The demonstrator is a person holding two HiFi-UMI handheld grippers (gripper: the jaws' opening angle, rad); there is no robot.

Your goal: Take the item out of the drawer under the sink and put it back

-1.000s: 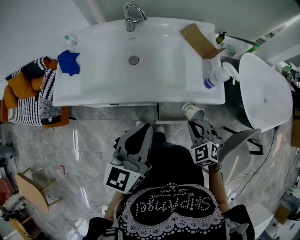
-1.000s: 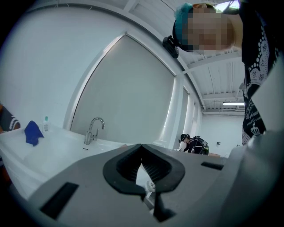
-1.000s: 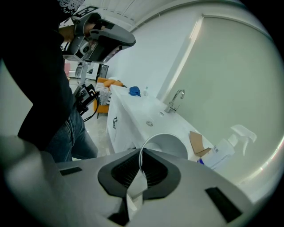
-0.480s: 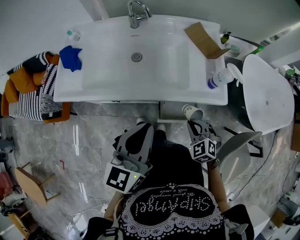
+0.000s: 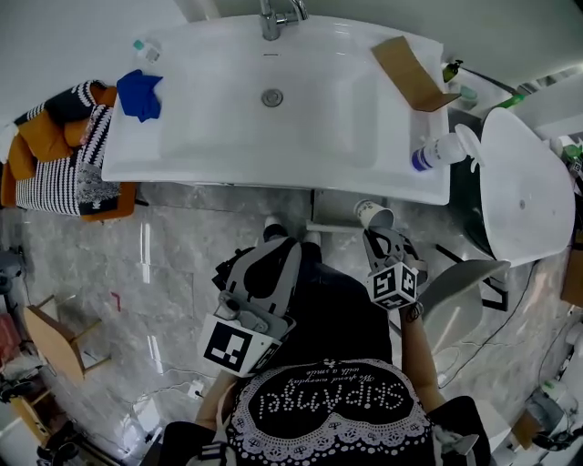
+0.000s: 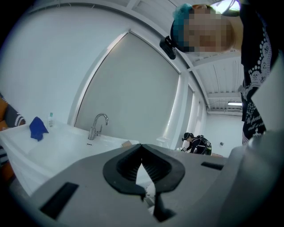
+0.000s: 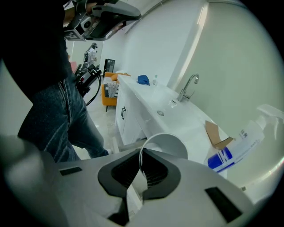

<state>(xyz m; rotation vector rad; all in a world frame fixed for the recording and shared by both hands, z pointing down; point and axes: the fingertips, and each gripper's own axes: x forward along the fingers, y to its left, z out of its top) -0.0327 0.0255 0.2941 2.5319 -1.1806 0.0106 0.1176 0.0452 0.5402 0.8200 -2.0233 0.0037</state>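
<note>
**Right fingers pinch a paper cup by its rim; left fingers are closed on nothing**

Right fingers press together on the thin wall of a white paper cup. One pad sits inside the rim and the other outside. The right gripper points steeply down, and the cup hangs tilted from it, with its open mouth showing in both the head view and the right gripper view.

Seen from the head view, the paper cup is off every surface. It is just in front of the sink counter's front edge and near the right end of a drawer that is pulled out below the sink. Whether the cup is over the drawer or just beside it cannot be told. The right gripper is directly behind the cup, close to the person's knee.

Left fingers meet at their tips with nothing between them. The left gripper is held nearly level in front of the person's lap, well apart from the cup and pointing toward the sink.

On the counter, a blue cloth lies at the left end. A folded piece of cardboard and a white spray bottle with a blue band lie at the right end. The faucet stands at the back. Left of the counter, striped black-and-white fabric is heaped over something orange. The floor is grey marble tile.
</note>
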